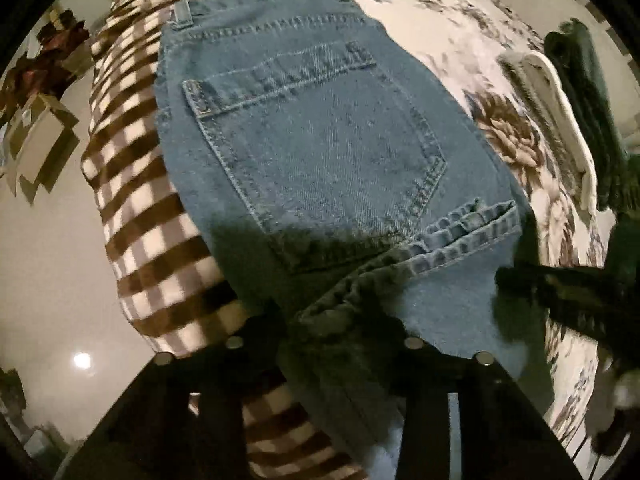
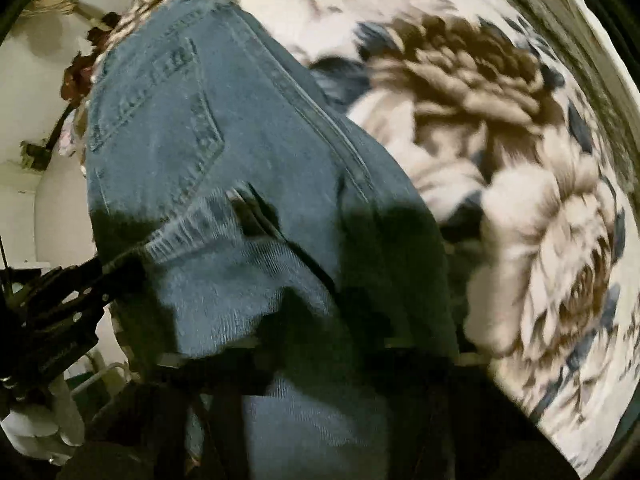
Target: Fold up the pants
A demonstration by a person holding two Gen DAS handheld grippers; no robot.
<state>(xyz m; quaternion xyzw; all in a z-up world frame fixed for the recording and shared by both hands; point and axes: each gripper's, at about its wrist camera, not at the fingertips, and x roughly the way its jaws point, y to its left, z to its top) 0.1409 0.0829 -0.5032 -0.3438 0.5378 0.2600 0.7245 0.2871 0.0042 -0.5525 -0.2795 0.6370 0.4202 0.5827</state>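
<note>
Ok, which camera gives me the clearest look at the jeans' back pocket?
Left wrist: the back pocket fills the centre, sharp, stitching readable. Right wrist shows it small, upper left, skewed and motion-blurred.

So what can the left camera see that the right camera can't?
Only the left wrist view shows the brown checkered blanket, the cardboard box on the floor, the stack of folded clothes and the jeans' belt loop. Only the right wrist view shows the big brown flower up close. Both show the blue jeans with their back pocket on the flowery bedspread.
</note>
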